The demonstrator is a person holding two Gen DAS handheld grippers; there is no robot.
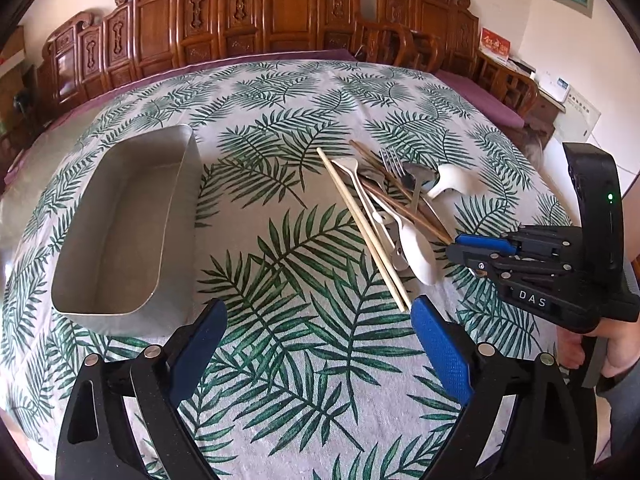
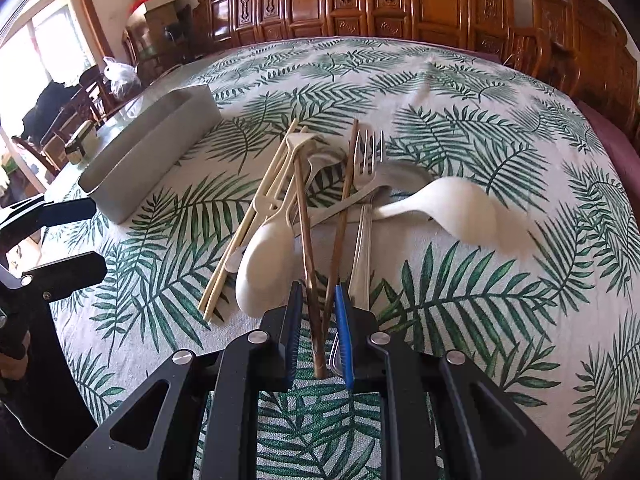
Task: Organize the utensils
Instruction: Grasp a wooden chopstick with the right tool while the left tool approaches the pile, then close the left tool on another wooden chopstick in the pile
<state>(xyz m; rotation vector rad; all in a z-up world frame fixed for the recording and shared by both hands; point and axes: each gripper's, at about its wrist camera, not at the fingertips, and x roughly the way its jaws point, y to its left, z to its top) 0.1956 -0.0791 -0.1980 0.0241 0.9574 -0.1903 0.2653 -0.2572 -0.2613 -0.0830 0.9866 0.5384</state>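
Observation:
A pile of utensils lies on the leaf-print tablecloth: pale chopsticks [image 1: 362, 224], brown chopsticks [image 1: 404, 204], a metal fork [image 1: 394, 164], white spoons [image 1: 418, 250] and a white ladle [image 1: 452, 180]. An empty grey metal tray [image 1: 120, 224] stands to the left. My left gripper [image 1: 318, 320] is open and empty, just before the pile's near end. My right gripper [image 2: 318, 304] is closed around the near ends of the brown chopsticks [image 2: 306, 232]; it also shows in the left wrist view [image 1: 466, 252]. The fork [image 2: 368, 160], spoon [image 2: 264, 264] and ladle [image 2: 452, 208] lie ahead of it.
Carved wooden chairs [image 1: 280, 12] ring the table's far side. The tray [image 2: 156, 152] lies left of the pile in the right wrist view, and the left gripper [image 2: 68, 240] shows at that view's left edge. A purple cushion [image 1: 480, 96] sits at the far right.

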